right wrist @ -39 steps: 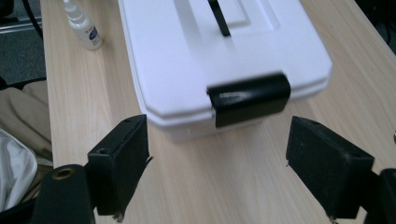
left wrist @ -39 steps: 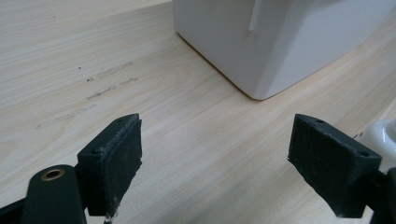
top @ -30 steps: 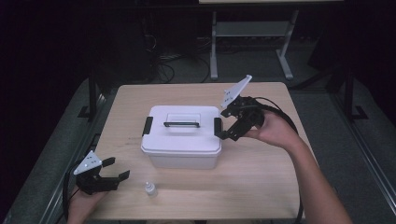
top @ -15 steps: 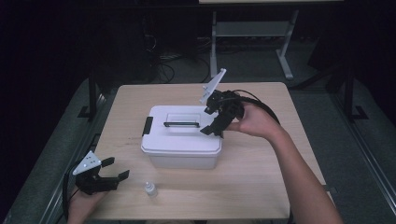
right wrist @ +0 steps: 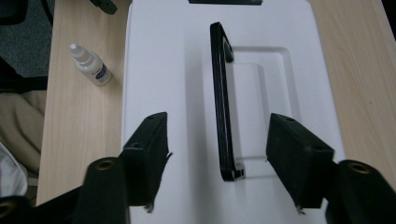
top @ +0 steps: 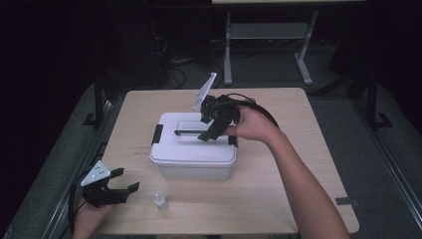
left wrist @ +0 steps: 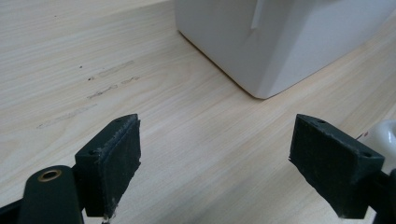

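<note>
A white lidded box (top: 194, 149) stands mid-table, with a black handle (top: 191, 132) lying flat on its lid and a black latch at each end. My right gripper (top: 205, 128) hovers over the lid, pointing down at it. In the right gripper view the handle (right wrist: 223, 102) runs between the two jaws of the right gripper (right wrist: 217, 154), and neither pad touches it. Its jaws have just been closing and remain open. My left gripper (top: 127, 180) rests open at the table's front left, with bare wood between the jaws (left wrist: 215, 163).
A small white dropper bottle (top: 159, 201) stands just right of the left gripper, near the front edge, and it is also seen beside the lid (right wrist: 91, 65). The box's corner (left wrist: 280, 42) lies ahead of the left jaws. Dark floor and cables surround the table (top: 278, 199).
My right gripper has moved left from the box's right end to above the lid, and its jaws have narrowed around the handle. The left gripper has stayed put.
</note>
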